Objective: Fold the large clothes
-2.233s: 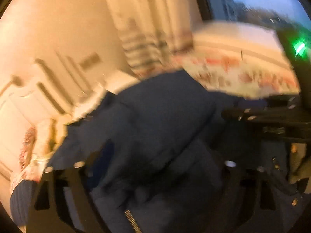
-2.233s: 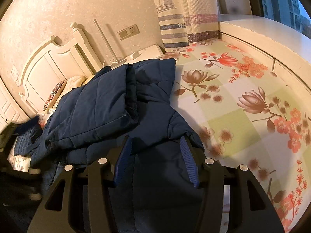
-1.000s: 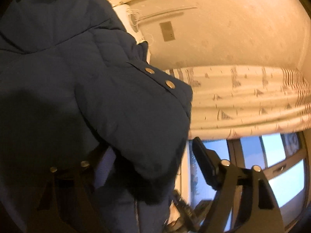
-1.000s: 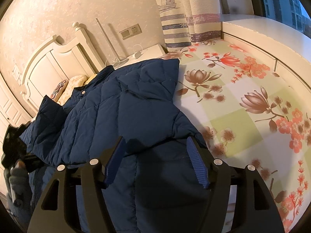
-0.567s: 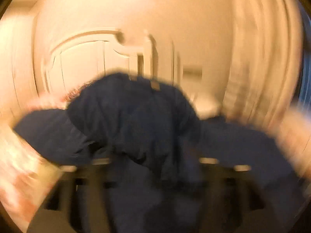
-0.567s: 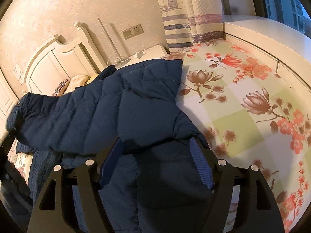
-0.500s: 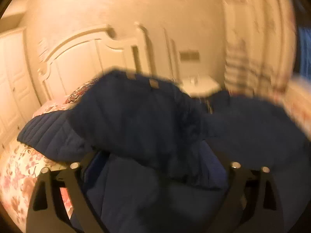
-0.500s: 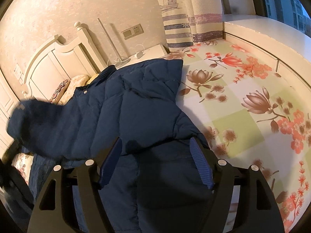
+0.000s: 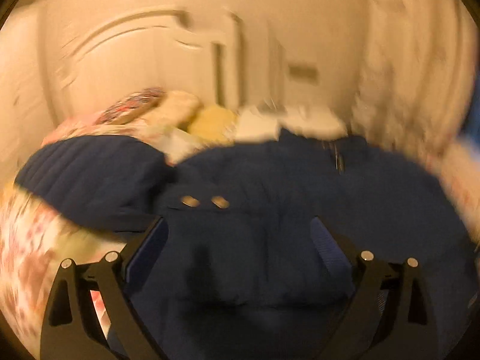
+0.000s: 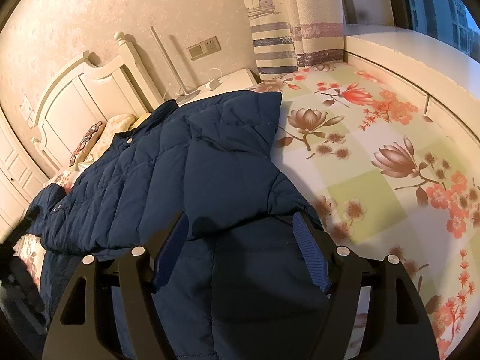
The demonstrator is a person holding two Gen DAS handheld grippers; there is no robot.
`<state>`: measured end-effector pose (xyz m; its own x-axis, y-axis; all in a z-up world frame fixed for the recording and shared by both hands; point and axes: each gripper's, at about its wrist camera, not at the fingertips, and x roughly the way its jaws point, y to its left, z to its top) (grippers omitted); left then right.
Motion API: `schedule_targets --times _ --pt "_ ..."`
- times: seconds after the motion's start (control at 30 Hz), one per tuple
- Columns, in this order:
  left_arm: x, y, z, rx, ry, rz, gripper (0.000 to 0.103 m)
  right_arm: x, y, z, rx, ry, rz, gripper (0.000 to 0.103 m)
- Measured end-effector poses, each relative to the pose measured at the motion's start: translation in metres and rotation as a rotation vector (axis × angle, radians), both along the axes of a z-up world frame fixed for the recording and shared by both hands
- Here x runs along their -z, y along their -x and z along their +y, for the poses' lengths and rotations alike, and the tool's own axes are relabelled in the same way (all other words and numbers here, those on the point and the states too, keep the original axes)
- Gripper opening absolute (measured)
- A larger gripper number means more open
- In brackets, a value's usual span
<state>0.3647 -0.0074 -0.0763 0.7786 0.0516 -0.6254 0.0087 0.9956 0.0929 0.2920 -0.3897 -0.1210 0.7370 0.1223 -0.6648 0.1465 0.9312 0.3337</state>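
Fingers [image 10: 309,258] apart over jacket [image 10: 210,156] edge

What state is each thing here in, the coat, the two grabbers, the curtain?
Navy coat: lying on the bed, one side folded over.
Left gripper: jaws just opened wide, nothing clamped.
Right gripper: jaws apart over the coat; grip unclear.
Curtain: hanging, gathered beside the window.
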Motion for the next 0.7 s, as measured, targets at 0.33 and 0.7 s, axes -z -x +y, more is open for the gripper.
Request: schedule_targets --times 0.33,0.7 --pt "0.043 -0.027 -0.004 0.019 -0.081 0.176 0.101 -0.021 0.0 0.025 -0.015 0.173 -0.023 0.07" --pt "0.026 -0.002 0.017 0.043 0.075 0.061 0.1 0.003 -0.084 0.075 -0.18 0.414 0.162 0.084"
